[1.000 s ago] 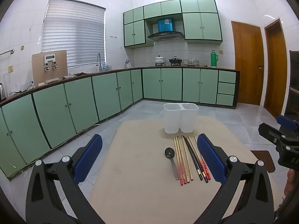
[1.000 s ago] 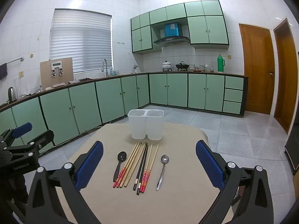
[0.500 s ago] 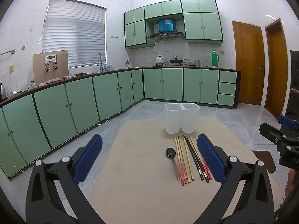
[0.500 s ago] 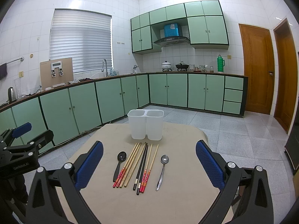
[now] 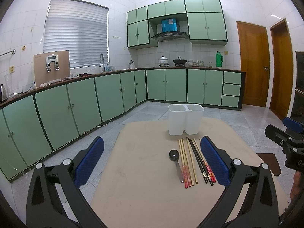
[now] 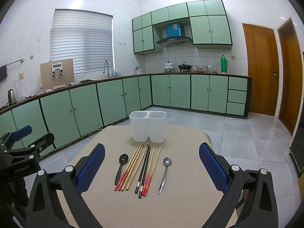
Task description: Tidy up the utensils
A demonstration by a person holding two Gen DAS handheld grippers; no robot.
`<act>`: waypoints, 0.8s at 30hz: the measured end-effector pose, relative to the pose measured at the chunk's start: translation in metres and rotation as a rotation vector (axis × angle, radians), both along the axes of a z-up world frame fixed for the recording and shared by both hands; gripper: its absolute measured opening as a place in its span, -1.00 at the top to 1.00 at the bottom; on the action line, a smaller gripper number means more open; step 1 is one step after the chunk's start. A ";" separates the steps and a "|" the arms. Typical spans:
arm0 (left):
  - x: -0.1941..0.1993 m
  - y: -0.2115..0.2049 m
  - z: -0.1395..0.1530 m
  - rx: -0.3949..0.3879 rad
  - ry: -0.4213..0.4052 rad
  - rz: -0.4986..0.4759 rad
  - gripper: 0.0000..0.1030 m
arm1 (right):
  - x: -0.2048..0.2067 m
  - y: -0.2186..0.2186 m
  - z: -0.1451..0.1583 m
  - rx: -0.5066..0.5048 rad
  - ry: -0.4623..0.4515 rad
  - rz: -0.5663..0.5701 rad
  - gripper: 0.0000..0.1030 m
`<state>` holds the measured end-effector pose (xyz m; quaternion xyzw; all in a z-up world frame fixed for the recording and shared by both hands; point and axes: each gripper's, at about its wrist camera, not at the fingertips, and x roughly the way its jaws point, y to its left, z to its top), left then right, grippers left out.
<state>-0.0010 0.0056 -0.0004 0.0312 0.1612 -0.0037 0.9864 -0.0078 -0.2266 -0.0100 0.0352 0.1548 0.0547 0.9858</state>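
Chopsticks point(image 6: 141, 168) lie in a row on the table point(image 6: 190, 199) ahead of the wide-open, empty right gripper point(image 6: 152, 171), black spoon point(image 6: 121, 166) left, steel spoon point(image 6: 165, 172) right, white two-compartment holder point(image 6: 148, 126) beyond; left gripper point(image 5: 152, 164) also wide, empty.

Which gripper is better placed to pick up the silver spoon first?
Right, probably. The silver spoon lies on the right of the chopsticks, inside the open right gripper view; the left gripper has it hidden behind its finger.
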 end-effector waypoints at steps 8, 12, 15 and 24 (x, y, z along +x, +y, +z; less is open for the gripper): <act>0.000 0.004 0.000 0.000 0.001 -0.001 -0.91 | 0.001 0.001 0.000 0.000 0.001 0.001 -0.89; 0.000 0.007 -0.001 -0.002 0.001 0.000 -0.91 | 0.000 -0.001 0.002 0.001 0.002 0.000 -0.89; 0.000 0.006 -0.001 -0.001 0.002 0.000 -0.91 | 0.000 -0.001 0.001 0.001 0.002 0.000 -0.88; -0.003 0.015 -0.002 0.001 0.004 0.003 -0.91 | 0.000 -0.003 -0.002 0.001 0.003 0.000 -0.88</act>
